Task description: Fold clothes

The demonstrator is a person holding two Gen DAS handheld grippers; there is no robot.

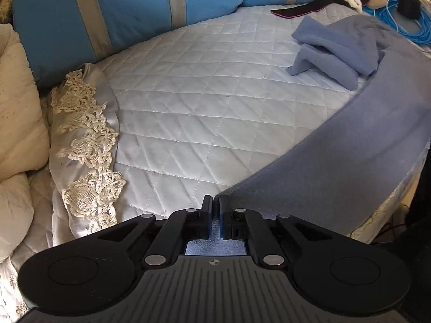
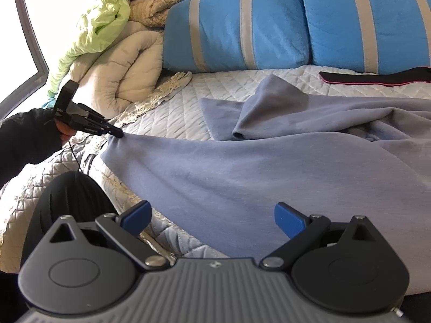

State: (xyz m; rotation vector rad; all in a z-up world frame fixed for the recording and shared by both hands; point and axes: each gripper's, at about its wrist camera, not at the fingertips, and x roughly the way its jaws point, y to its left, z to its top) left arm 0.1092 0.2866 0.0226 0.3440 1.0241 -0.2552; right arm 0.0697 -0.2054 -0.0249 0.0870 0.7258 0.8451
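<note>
- The garment (image 2: 242, 177), blue-grey fleece, lies across the near edge of the bed (image 1: 188, 102); its far part is bunched and partly doubled over, so it is not yet a flat, finished fold.
- The left gripper (image 1: 214, 212) is clenched on one corner of the garment. The right wrist view shows that corner lifted clear of the bed and the cloth drawn taut from it, a hold that takes out slack and gives a straight edge.
- The right gripper (image 2: 212, 215) is released, its fingers spread wide just over the garment's near edge. It grips nothing; the placement suits taking a second corner.
- The bare quilted area towards the pillows (image 1: 121, 8) leaves room to lay the cloth out.
- A black strap (image 2: 377, 76) lies well apart from the garment, near the pillows.
</note>
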